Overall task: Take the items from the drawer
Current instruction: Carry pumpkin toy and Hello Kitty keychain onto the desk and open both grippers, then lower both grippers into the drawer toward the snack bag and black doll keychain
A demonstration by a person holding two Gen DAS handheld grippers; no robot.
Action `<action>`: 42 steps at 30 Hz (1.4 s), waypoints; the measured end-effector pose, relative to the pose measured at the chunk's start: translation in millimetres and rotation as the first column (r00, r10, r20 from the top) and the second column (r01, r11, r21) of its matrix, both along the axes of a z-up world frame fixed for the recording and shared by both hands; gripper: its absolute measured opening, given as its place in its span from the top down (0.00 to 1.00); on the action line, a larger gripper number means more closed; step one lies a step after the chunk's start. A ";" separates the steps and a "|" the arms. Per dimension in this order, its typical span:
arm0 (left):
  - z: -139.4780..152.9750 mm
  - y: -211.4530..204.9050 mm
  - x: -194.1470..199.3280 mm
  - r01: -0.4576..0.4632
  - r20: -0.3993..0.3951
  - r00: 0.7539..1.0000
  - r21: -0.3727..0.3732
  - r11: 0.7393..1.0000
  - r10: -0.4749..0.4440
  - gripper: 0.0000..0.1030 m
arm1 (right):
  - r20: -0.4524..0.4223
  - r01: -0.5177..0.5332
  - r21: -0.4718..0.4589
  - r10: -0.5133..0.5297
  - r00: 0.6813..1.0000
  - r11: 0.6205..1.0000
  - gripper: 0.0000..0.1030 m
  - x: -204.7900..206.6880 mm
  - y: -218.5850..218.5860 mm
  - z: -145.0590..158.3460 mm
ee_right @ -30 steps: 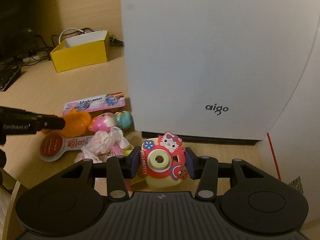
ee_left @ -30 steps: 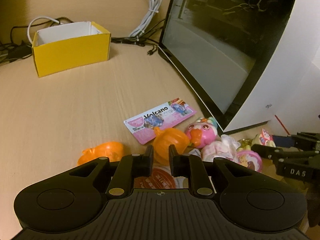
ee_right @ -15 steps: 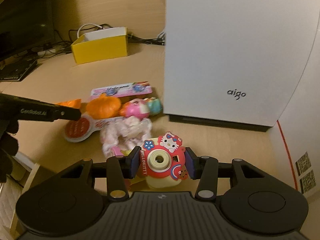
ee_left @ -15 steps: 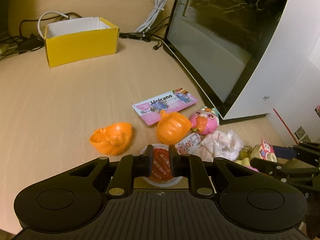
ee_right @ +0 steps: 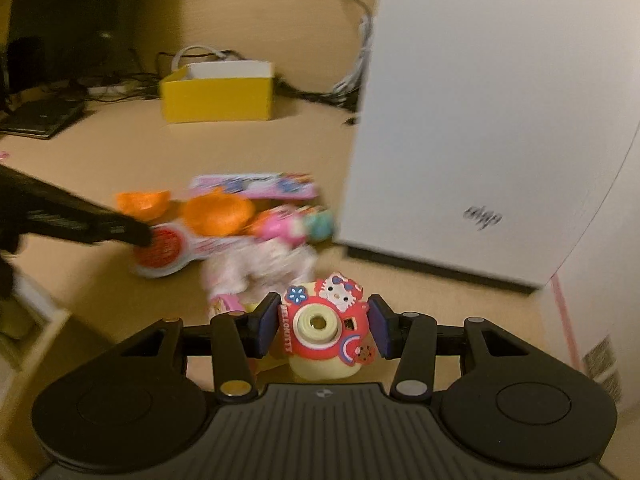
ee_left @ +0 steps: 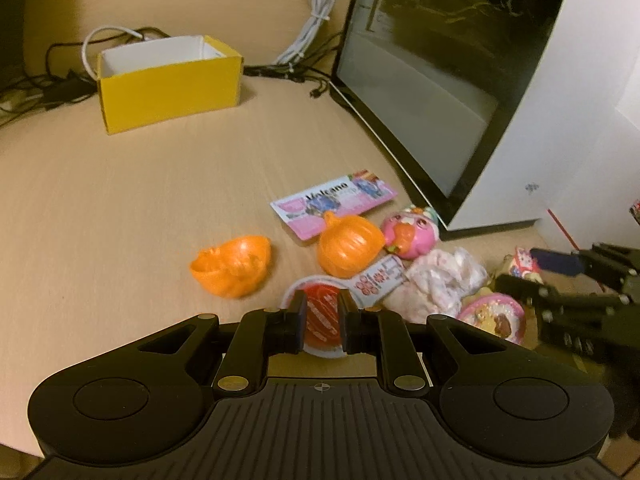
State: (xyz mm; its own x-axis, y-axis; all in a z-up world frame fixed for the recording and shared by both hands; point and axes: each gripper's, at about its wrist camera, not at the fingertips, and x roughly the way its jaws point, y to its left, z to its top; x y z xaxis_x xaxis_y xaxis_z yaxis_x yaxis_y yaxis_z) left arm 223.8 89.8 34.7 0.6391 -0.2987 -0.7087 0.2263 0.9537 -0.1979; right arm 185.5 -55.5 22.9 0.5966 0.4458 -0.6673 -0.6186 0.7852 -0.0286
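**Both tongs over a heap of small toys on the desk**

The left gripper [ee_left: 322,322] sat at the bottom centre of its view, tilted down toward the desk [ee_left: 120,208]. Its jaws stood narrow, with the red round end of a flat white tag [ee_left: 320,312] showing between them; whether the pads pressed on it could not be told. The right gripper [ee_right: 322,330] filled the bottom of its own view, also angled down, its jaws closed on the sides of a toy camera [ee_right: 326,328].

The toy camera was red with a cream body, a round cream lens, a blue flower and a white cat face on top. It was framed at lower centre, in front of a white computer case [ee_right: 480,120].

Just above the left gripper, at centre frame, lay an orange pumpkin [ee_left: 350,244] and, a little apart to the left, an orange shell half [ee_left: 234,266]. A pink card [ee_left: 334,204] lay partly under the pumpkin. A pink bird toy [ee_left: 408,232] touched the pumpkin's right side, and a crumpled white wrapper [ee_left: 440,280] sat below it.

The left half of the desk was bare wood as far as a yellow box [ee_left: 168,84] at upper left, with cables [ee_left: 316,0] behind. The case's dark glass side [ee_left: 440,60] closed off the upper right.
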 end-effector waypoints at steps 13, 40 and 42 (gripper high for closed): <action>4.7 -9.0 -7.0 0.037 -0.001 0.999 0.029 0.999 -0.037 0.83 | 0.022 0.232 0.097 -0.235 0.972 0.968 0.21 14.2 -63.0 15.0; -102.5 -143.3 -60.1 0.794 -0.344 0.532 -0.114 0.597 -0.774 0.83 | -0.356 0.198 -0.057 -0.205 0.912 0.978 0.44 -106.9 -109.4 -43.8; -112.7 -152.9 -55.4 0.808 -0.370 0.515 -0.093 0.582 -0.773 0.83 | -0.373 0.182 -0.049 -0.187 0.909 0.982 0.44 -110.1 -110.6 -43.3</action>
